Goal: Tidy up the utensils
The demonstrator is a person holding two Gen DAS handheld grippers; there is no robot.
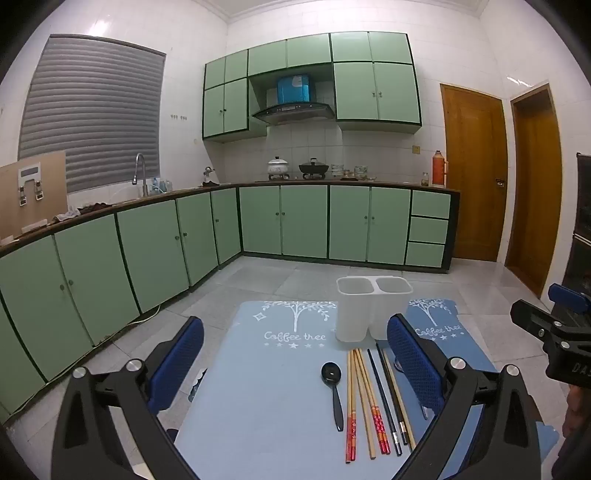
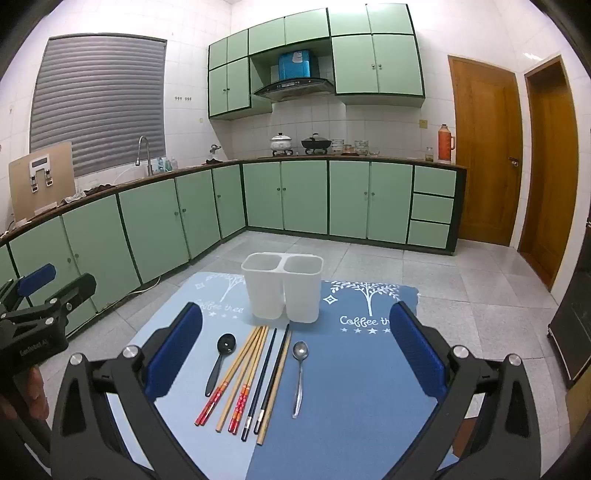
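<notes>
Green cabinets point(image 2: 288, 199), white tiled walls point(image 2: 184, 22), grey floor tiles point(image 2: 461, 280), wooden doors point(image 2: 484, 155), shuttered window point(image 2: 99, 99)

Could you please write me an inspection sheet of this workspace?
Surface: two blue mats side by side.
Job's things: white two-compartment holder, empty; black spoon, chopsticks and metal spoon lying in front of it.
Clutter: nothing seen on the mats.
Grippers: left gripper and right gripper open, holding nothing.
Cables: one cord on the floor by the cabinets.
Surroundings: green kitchen cabinets, wooden doors.
</notes>
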